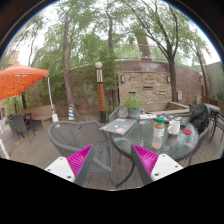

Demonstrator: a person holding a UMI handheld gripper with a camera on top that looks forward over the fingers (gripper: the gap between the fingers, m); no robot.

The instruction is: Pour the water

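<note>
A glass patio table (pixel 135 140) stands ahead and to the right of my fingers. On it stands a tall tumbler with a green lid (pixel 159 133) and a small white cup (pixel 174 126) beside it, with a red-topped item (pixel 186 131) further right. My gripper (pixel 112 162) is open and empty, its magenta pads (pixel 80 160) wide apart, well short of the bottle and to its left. A grey wicker chair (pixel 75 138) sits just ahead between the fingers.
A flat white item (pixel 118 126) lies on the table's near left. A potted plant (pixel 132 104) stands behind the table. An orange umbrella (pixel 20 78) with chairs is at the left. A dark chair (pixel 203 120) is at the right. A brick wall (pixel 145 80) and trees close the patio.
</note>
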